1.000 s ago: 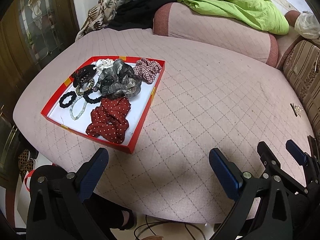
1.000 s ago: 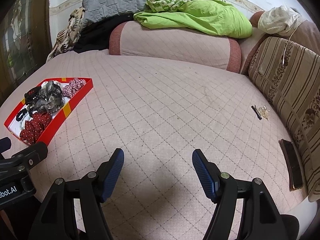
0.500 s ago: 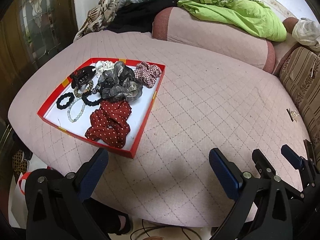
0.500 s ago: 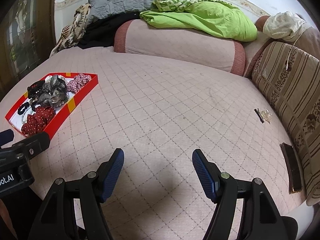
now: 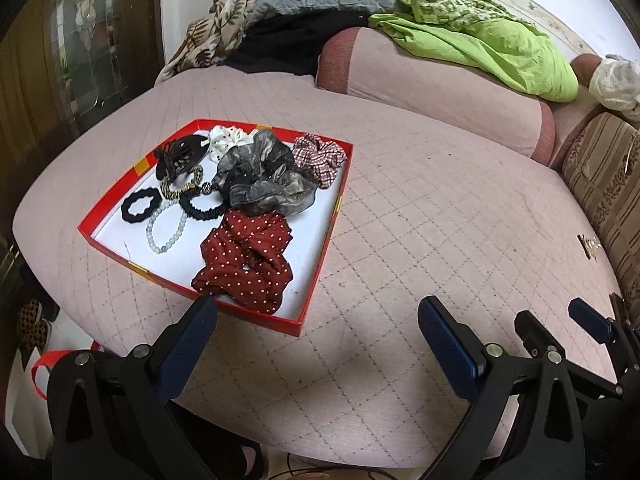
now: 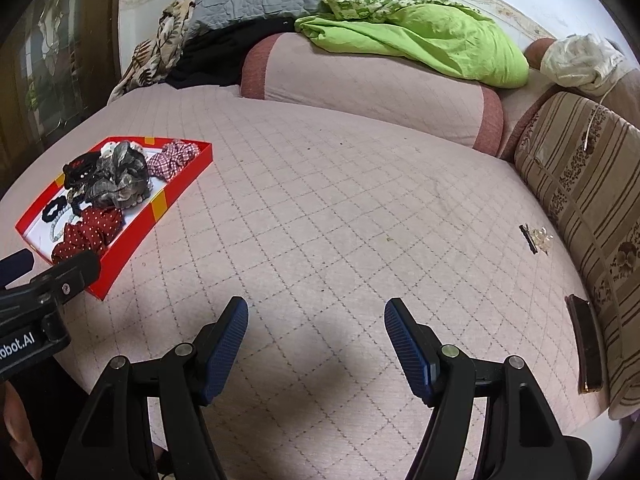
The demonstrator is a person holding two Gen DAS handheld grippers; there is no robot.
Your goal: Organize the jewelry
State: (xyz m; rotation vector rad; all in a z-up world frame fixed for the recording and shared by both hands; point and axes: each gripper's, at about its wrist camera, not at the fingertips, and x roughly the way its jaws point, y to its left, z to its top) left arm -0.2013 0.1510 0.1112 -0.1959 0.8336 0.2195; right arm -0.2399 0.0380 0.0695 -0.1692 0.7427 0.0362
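A red tray [image 5: 325, 236] lies on the pink quilted bed, also in the right wrist view [image 6: 160, 208]. It holds a red dotted scrunchie [image 5: 248, 264], a grey scrunchie [image 5: 264, 180], a plaid scrunchie [image 5: 320, 156], a black claw clip [image 5: 180, 156], a pearl bracelet [image 5: 166, 230] and black hair ties [image 5: 140, 208]. My left gripper [image 5: 316, 320] is open and empty, just in front of the tray's near edge. My right gripper [image 6: 316, 324] is open and empty over bare quilt. A small clear hair clip [image 6: 536, 236] lies far right on the bed.
A pink bolster [image 6: 372, 80] with a green blanket [image 6: 420, 36] lies at the back. A striped cushion [image 6: 588, 184] lines the right side, with a dark phone [image 6: 584, 344] beside it. The bed edge is just below both grippers.
Both grippers have moved forward over the bed; the tray now sits closer to my left gripper. Both stay open.
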